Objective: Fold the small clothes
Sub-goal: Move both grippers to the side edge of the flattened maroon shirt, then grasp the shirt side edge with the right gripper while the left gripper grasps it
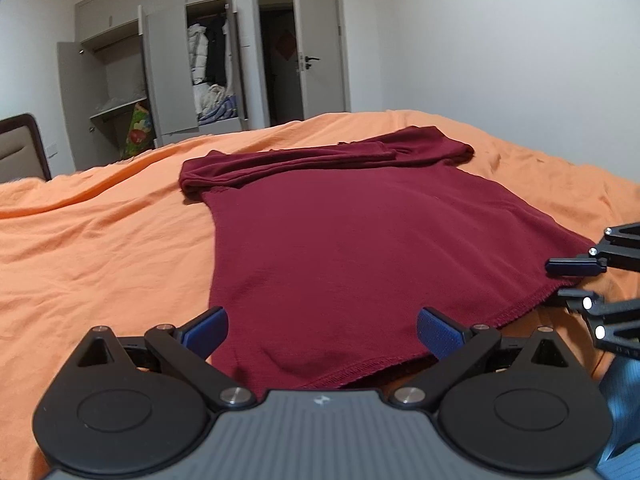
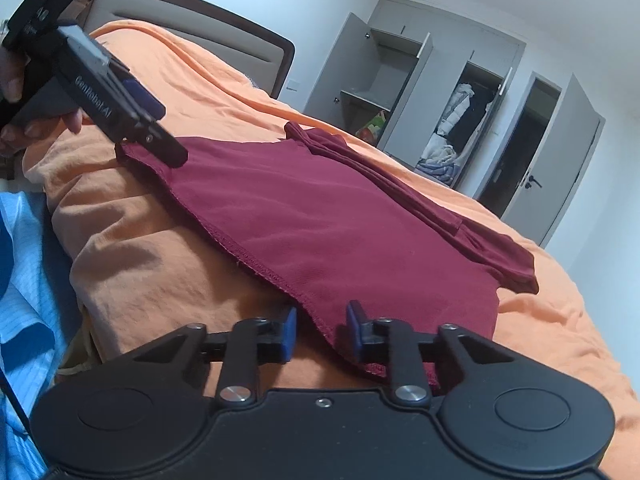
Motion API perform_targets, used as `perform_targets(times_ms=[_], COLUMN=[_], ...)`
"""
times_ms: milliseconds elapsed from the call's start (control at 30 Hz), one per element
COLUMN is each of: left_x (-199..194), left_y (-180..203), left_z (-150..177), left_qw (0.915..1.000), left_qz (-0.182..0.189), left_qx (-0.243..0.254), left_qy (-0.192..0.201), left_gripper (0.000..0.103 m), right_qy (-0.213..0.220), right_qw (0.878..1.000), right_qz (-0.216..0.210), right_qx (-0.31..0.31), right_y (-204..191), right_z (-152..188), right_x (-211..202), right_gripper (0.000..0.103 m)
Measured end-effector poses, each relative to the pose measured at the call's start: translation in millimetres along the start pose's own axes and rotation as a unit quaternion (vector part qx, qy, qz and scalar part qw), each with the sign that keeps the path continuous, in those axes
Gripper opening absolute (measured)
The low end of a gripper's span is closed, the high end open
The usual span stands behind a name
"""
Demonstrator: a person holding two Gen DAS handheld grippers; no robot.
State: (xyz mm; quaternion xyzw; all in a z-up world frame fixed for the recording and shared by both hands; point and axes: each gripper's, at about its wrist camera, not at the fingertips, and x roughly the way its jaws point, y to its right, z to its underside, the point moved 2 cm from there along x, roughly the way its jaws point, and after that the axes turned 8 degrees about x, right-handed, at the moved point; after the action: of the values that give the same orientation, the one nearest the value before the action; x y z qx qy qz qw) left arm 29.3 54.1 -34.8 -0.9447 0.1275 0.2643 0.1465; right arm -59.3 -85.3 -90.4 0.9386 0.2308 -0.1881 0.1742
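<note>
Shirt (image 1: 360,240) soft, limp (likely light): best pinched at hem corners, left gripper (image 1: 322,332) and right gripper (image 2: 321,330) both spread, empty.

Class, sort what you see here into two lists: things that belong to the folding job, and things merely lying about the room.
Job:
maroon shirt
left gripper
right gripper
orange bedspread, the work surface

Lying about:
wardrobe, doors open
clothes inside it
colourful bag
headboard
door
</note>
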Motion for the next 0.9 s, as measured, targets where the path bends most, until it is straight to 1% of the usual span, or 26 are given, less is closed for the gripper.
perform_targets(times_ms=[100, 200, 267, 333, 400, 467, 600, 633, 700, 733, 833, 900], left_x=[1, 3, 6, 8, 11, 15, 28, 28, 25, 22, 14, 11], left_y=[7, 17, 21, 25, 28, 32, 36, 36, 35, 36, 46, 52], left_z=[1, 0, -2, -3, -4, -5, -4, -4, -3, -3, -4, -5], left_qw=[0.9997, 0.9988, 0.9984, 0.9982, 0.9977, 0.9964, 0.9907, 0.9904, 0.9913, 0.9909, 0.9851, 0.9830], left_qz=[0.004, -0.001, 0.001, 0.006, 0.001, -0.017, -0.080, -0.081, -0.070, -0.062, -0.060, -0.059], left_qx=[0.024, 0.049, 0.055, 0.059, 0.067, 0.083, 0.108, 0.110, 0.111, 0.120, 0.160, 0.172], left_qy=[0.004, 0.009, 0.010, 0.010, 0.011, 0.007, -0.019, -0.020, -0.012, -0.006, 0.017, 0.027], left_gripper=[0.103, 0.103, 0.103, 0.103, 0.103, 0.103, 0.102, 0.102, 0.102, 0.102, 0.102, 0.102], right_qy=[0.000, 0.005, 0.010, 0.015, 0.019, 0.022, 0.025, 0.025, 0.025, 0.025, 0.027, 0.028], right_qw=[1.000, 0.999, 0.998, 0.996, 0.995, 0.994, 0.990, 0.989, 0.987, 0.986, 0.984, 0.984], right_qz=[-0.003, -0.004, -0.001, -0.002, -0.003, -0.003, -0.005, -0.005, -0.005, -0.007, -0.009, -0.008], right_qx=[0.024, 0.051, 0.067, 0.086, 0.099, 0.110, 0.138, 0.144, 0.156, 0.164, 0.176, 0.174], right_y=[2, 7, 11, 15, 17, 21, 30, 32, 36, 37, 40, 41], right_z=[-2, -6, -10, -15, -21, -27, -35, -37, -40, -41, -46, -49], right_x=[-2, -2, -1, 0, 2, 4, 7, 8, 10, 11, 14, 17], right_gripper=[0.020, 0.019, 0.016, 0.014, 0.011, 0.011, 0.011, 0.011, 0.011, 0.011, 0.011, 0.011])
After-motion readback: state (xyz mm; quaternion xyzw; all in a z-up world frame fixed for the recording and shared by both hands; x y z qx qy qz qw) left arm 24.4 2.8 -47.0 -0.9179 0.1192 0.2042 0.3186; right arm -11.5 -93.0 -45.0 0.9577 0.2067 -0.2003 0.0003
